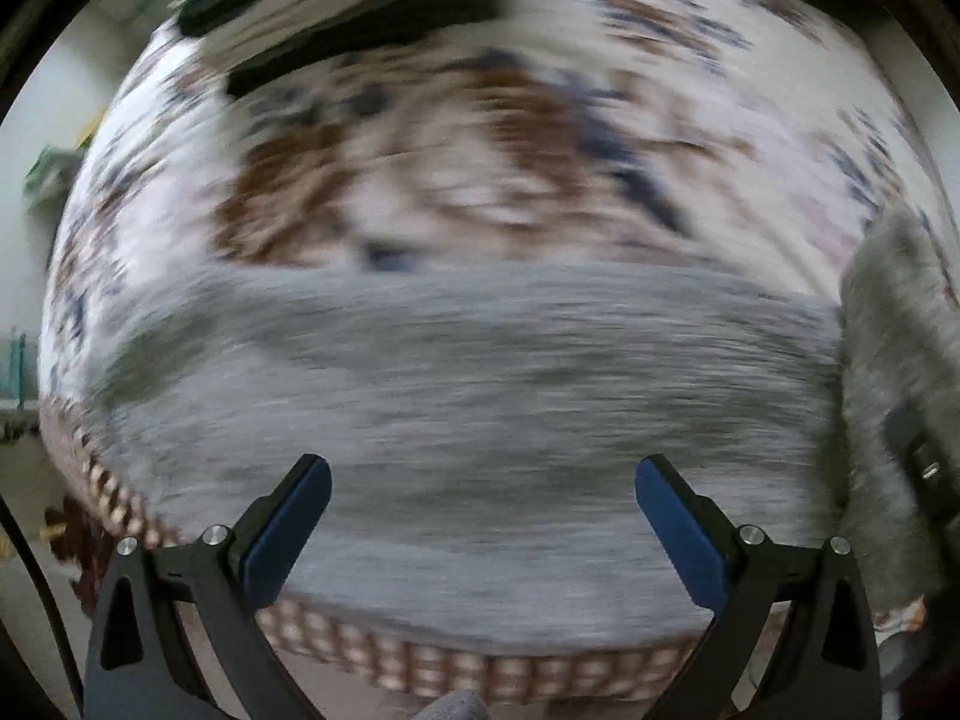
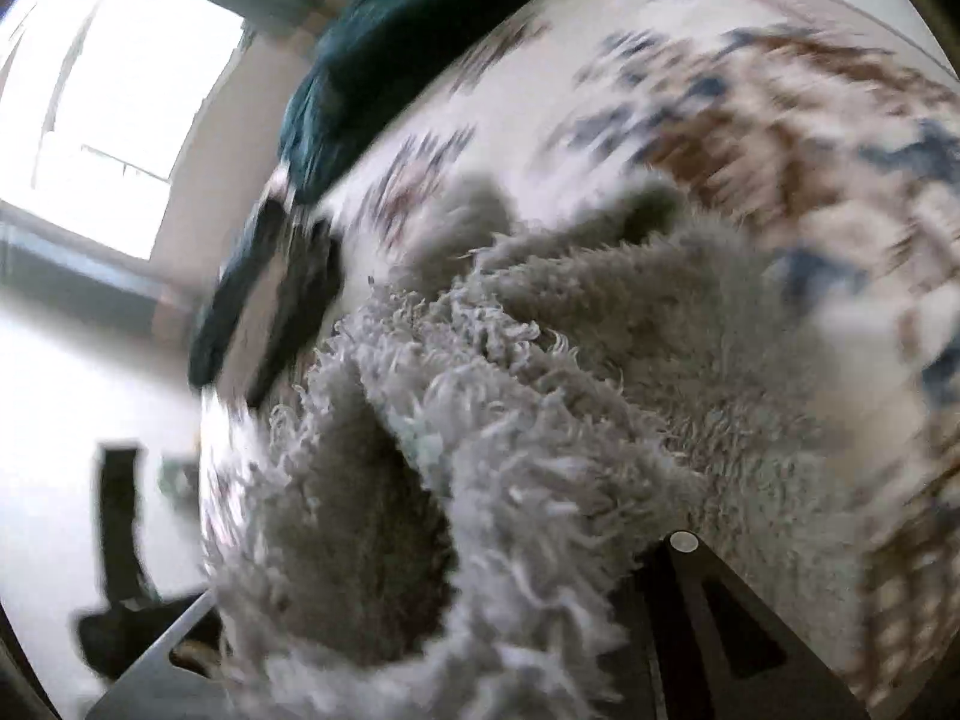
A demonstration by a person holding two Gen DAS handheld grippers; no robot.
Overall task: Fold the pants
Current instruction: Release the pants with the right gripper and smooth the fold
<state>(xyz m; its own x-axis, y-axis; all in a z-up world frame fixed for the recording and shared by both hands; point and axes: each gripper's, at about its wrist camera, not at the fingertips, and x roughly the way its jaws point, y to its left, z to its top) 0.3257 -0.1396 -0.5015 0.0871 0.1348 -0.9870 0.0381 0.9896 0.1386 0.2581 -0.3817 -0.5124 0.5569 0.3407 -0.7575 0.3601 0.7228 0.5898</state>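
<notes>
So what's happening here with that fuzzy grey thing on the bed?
A person is folding fluffy grey pants on a bed with a patterned bedspread, using two hand-held grippers. The right hand-held gripper is clamped on a bunched edge of the fleece, which is lifted and fills its view. The left hand-held gripper is open and empty above the part of the pants lying flat. Both views are blurred.
</notes>
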